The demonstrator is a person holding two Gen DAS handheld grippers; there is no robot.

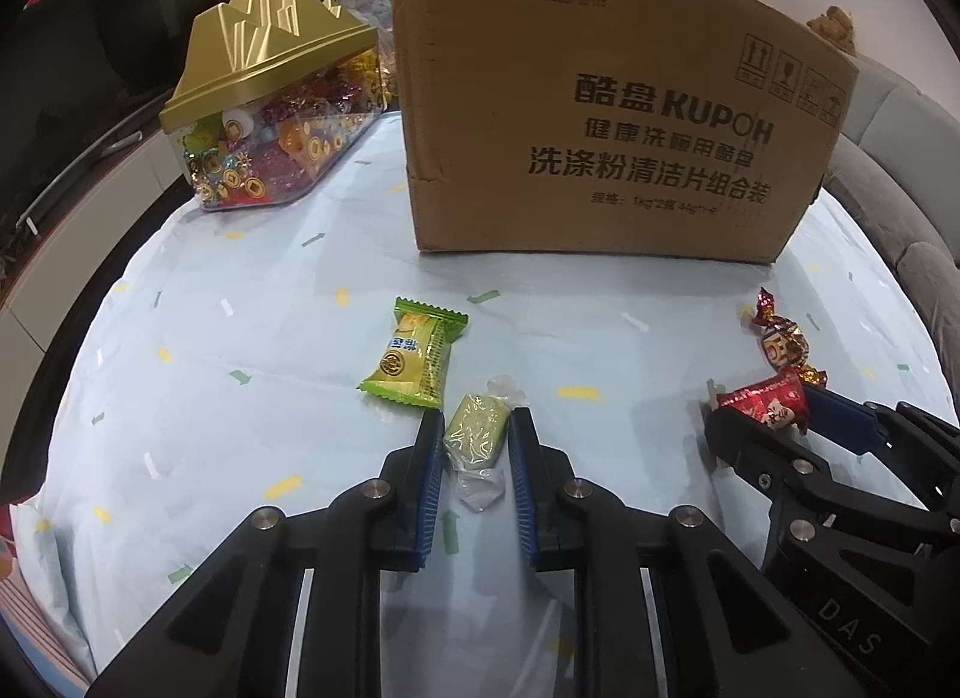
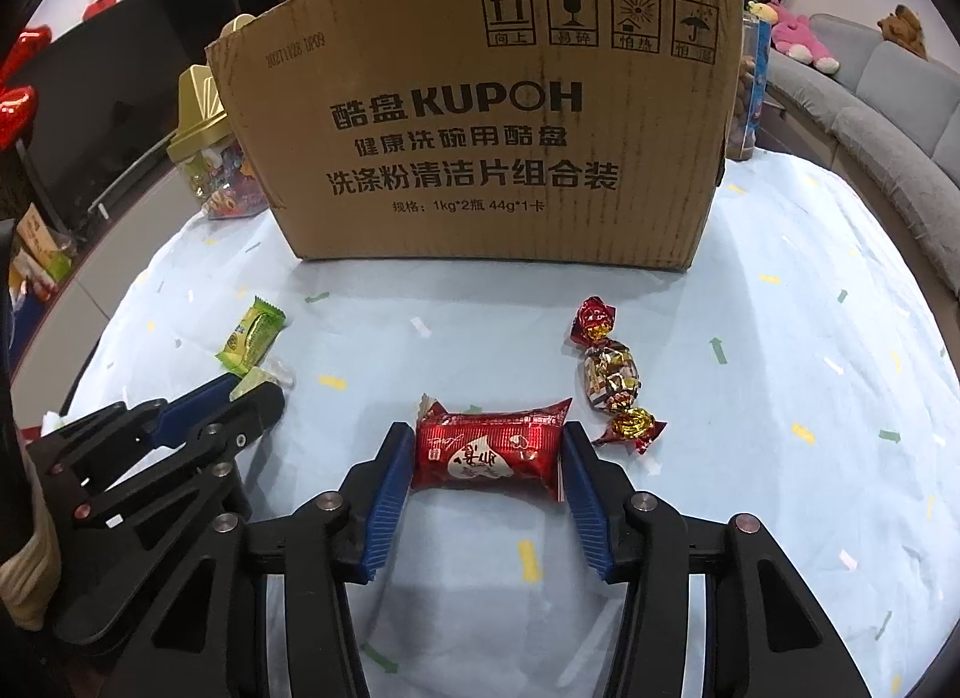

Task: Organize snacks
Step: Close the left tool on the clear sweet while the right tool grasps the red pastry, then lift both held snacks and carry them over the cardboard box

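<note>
My left gripper point(image 1: 476, 417) is shut on a pale green candy point(image 1: 477, 437) in a clear wrapper, which lies on the light blue tablecloth point(image 1: 240, 338). In the right wrist view that gripper point(image 2: 252, 389) sits at the left with the candy's tip showing. My right gripper point(image 2: 486, 431) has its blue pads pressed on both ends of a red snack pack point(image 2: 489, 452) that rests crosswise on the cloth. The left wrist view shows the same pack point(image 1: 765, 401) at the right. A tall cardboard box point(image 2: 480, 128) stands upright behind both.
A yellow-green snack packet point(image 1: 414, 359) lies just beyond the left gripper. A red and gold twist-wrapped candy point(image 2: 612, 374) lies right of the red pack. A gold-lidded clear candy tub point(image 1: 270, 98) stands left of the box; a tall canister point(image 2: 750, 92) stands at its right. A grey sofa point(image 2: 888, 116) curves behind.
</note>
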